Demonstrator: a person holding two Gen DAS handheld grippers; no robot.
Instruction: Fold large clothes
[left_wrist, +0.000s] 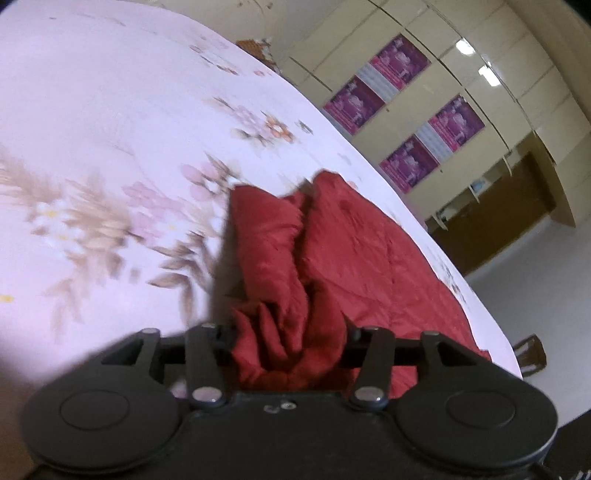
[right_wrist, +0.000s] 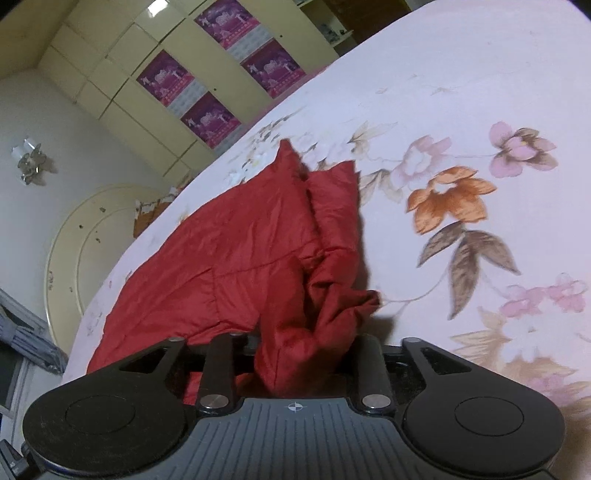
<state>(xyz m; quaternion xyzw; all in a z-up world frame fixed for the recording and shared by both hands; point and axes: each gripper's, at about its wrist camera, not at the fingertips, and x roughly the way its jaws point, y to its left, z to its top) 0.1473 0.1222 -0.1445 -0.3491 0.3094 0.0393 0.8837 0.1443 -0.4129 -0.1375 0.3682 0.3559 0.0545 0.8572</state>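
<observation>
While the crumpled red quilted garment (left_wrist: 332, 240) lies spread on the pale floral-printed bedsheet (left_wrist: 110, 129), a bunched fold of it rises between the jaws of the black left gripper (left_wrist: 288, 332), and another bunch sits between those of the black right gripper (right_wrist: 303, 343); whether either pair presses the cloth cannot be told. The purple posters (right_wrist: 207, 114) on the cream wardrobe doors (right_wrist: 122, 92) bear print too small to read.

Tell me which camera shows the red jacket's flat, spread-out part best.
The right wrist view: the red jacket lies broad across the flowered bedsheet, its quilted seams sharp. The left wrist view shows the jacket too, but blurred, with the bunched fabric filling the middle.
</observation>
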